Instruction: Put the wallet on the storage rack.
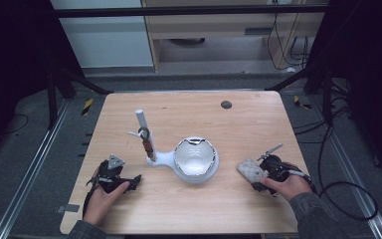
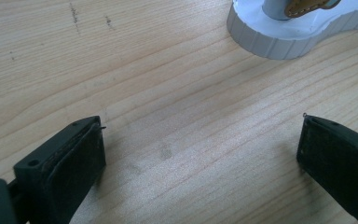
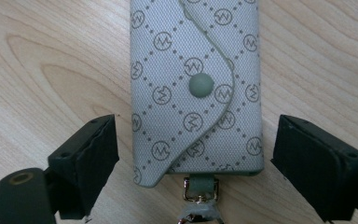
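Grey patterned key pouch point(image 3: 196, 88) lies flat on table point(image 1: 189, 209), btwn right gripper point(image 3: 193, 158)'s spread jaws.
Looks soft, light fabric w/ snap flap; grip across long sides. Left gripper point(image 2: 200, 149) released, empty.

The person's left hand point(image 1: 102, 199) is gripping the black two-jaw left gripper point(image 1: 135, 180) low over the bench, its fingers point(image 2: 70, 158) spread wide apart and holding nothing. The right hand point(image 1: 289, 186) is holding the black two-jaw right gripper point(image 1: 251, 172), its fingers point(image 3: 91, 149) standing open, apart on either side.
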Demonstrator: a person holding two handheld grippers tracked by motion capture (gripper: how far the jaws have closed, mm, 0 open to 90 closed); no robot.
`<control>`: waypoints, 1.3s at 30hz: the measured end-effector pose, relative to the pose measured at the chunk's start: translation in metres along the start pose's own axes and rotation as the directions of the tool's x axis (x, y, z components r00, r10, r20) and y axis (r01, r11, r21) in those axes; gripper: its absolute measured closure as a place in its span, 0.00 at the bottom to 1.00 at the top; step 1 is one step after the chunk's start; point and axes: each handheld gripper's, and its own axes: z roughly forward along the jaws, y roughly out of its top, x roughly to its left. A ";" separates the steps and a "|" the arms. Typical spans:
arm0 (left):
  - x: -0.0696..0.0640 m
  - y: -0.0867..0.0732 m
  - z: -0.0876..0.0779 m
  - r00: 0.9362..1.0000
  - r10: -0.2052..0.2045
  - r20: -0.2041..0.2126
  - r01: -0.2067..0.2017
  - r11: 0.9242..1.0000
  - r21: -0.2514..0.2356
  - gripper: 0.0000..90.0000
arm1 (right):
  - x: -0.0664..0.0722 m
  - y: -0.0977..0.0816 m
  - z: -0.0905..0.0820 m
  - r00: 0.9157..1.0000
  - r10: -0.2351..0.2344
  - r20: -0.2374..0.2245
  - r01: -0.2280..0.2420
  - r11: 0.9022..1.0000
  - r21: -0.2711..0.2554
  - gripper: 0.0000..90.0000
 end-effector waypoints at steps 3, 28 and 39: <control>0.000 0.000 0.000 1.000 0.000 0.000 0.000 1.000 0.000 0.00 | -0.001 -0.001 0.001 1.000 -0.004 -0.005 0.004 1.000 0.004 0.18; 0.000 0.000 0.000 1.000 0.002 0.003 -0.002 1.000 0.000 0.00 | 0.000 -0.001 -0.001 0.999 -0.047 0.018 0.046 0.999 0.004 0.34; 0.000 0.000 0.000 1.000 0.003 0.003 -0.003 1.000 0.000 0.00 | 0.014 0.018 -0.041 0.989 -0.139 0.049 0.140 0.990 -0.028 0.35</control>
